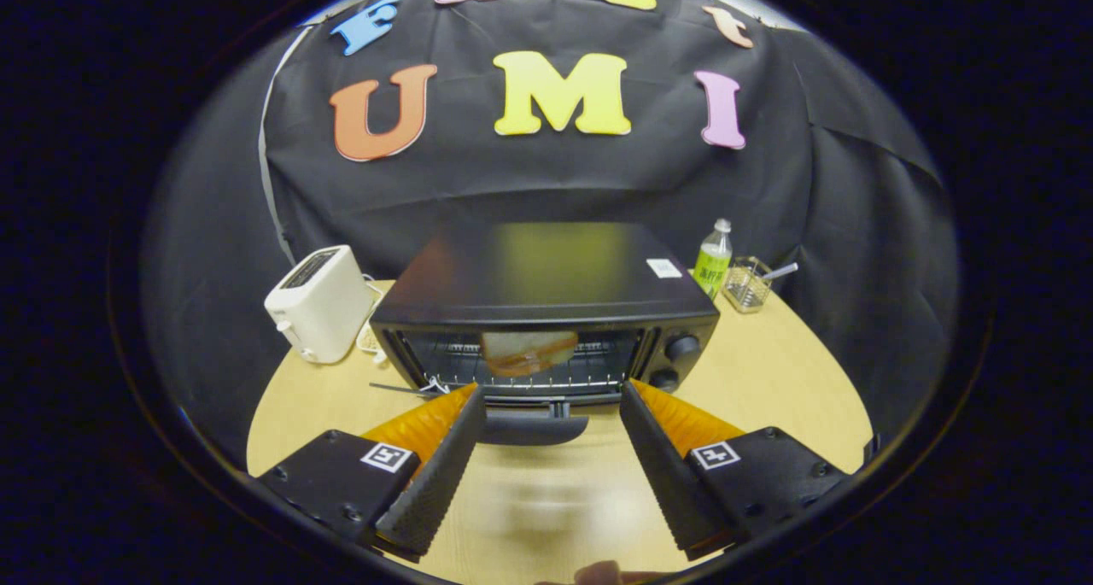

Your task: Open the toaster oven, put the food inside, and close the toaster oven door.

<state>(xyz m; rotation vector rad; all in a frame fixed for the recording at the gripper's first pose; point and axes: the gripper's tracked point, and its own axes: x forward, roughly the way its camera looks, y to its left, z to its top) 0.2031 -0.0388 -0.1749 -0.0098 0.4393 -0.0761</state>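
I see soft overhead light glaring off the toaster oven [546, 273] top; its door looks motion-blurred, surroundings bend fisheye-fashion.

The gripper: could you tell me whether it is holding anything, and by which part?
Nothing is held: the gripper is open, its fingers apart before the oven door handle.

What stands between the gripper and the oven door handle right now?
Nothing visible does. The gripper is open, and the door handle lies between its fingers with only bare table around it. The food sits on the rack inside the toaster oven. The white toaster stands off to the oven's side.
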